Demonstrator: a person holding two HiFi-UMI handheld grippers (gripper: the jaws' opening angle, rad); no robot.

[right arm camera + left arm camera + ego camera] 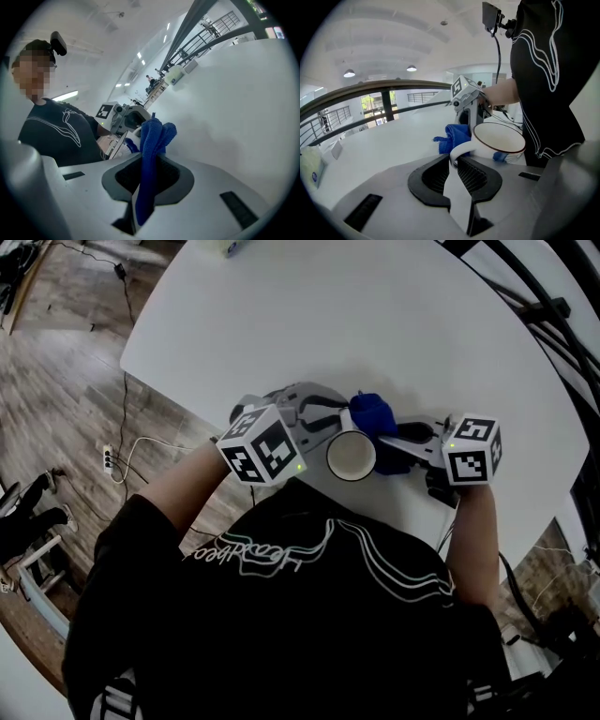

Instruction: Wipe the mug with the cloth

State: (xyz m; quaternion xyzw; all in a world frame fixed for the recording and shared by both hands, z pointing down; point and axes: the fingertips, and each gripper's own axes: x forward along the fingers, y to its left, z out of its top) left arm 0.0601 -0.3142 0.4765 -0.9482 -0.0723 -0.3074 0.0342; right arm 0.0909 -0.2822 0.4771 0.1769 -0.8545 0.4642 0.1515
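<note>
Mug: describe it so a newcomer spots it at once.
At the near edge of the white table, between the grippers, is the mug. It is white with a dark rim, handle clamped in the left gripper; the blue cloth beside it is in the right gripper.

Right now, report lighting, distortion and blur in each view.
Head view: even, soft light; the fisheye bends the white table edge; the mug is clear. Left gripper view: dark round vignette, bright ceiling lamps, the railing bowed into a curve. Right gripper view: the pale table washes out behind the sharp blue cloth.
</note>
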